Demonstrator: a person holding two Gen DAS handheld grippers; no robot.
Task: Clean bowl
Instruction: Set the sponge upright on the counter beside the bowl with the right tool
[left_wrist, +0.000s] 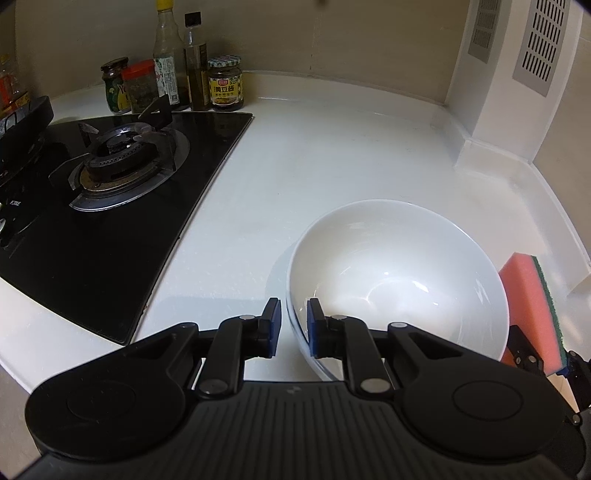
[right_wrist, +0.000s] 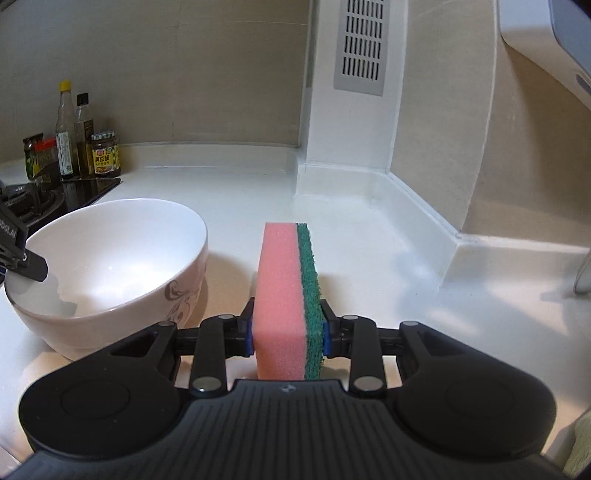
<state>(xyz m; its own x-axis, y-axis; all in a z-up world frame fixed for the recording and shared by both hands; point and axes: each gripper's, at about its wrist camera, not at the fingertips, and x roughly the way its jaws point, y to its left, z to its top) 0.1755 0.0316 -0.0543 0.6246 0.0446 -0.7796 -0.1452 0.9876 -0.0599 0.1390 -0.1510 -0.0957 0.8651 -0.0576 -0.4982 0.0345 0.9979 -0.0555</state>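
The left gripper sits nearest in its own view, its fingers straddling the near rim of the white bowl: one blue pad inside the wall, the other outside. A narrow gap shows beside the outer pad, so whether the rim is truly pinched cannot be told. The bowl rests on the white surface, empty and glossy, with a grey swirl pattern on its outer wall in the right wrist view.

Just right of the bowl, the right gripper is clamped on a pink sponge with a green scouring layer, held on edge with the green face to the right. A small gap separates sponge and bowl.

Beyond both, the surface lies bare back to the wall and a white corner column. To the left, the black glass hob edges near the bowl, and a cluster of condiment jars and bottles stands at the rear wall.
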